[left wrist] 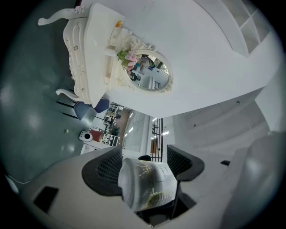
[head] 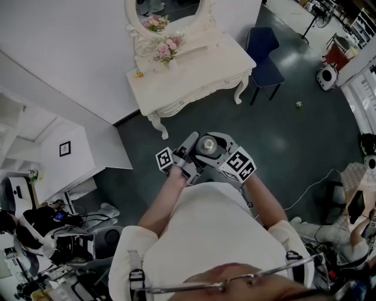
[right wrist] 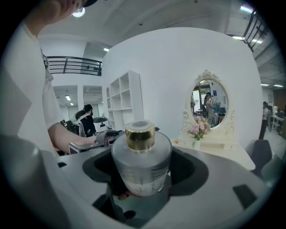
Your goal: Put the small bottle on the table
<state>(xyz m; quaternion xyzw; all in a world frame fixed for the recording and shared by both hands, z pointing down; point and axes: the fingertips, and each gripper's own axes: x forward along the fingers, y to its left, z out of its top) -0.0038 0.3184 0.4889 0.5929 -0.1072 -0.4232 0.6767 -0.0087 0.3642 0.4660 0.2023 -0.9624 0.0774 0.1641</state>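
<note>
The white carved dressing table (head: 202,67) carries a vase of pink flowers (head: 165,50) near its back edge (just below the oval mirror (head: 169,8)) and a small yellow object (head: 138,74) at one corner.

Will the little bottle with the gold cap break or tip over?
Probably breakable: the small bottle looks like frosted glass, so it is likely hard and heavy for its size. Its body is wide and squat under the gold cap, so it should stand steady rather than tip.
</note>
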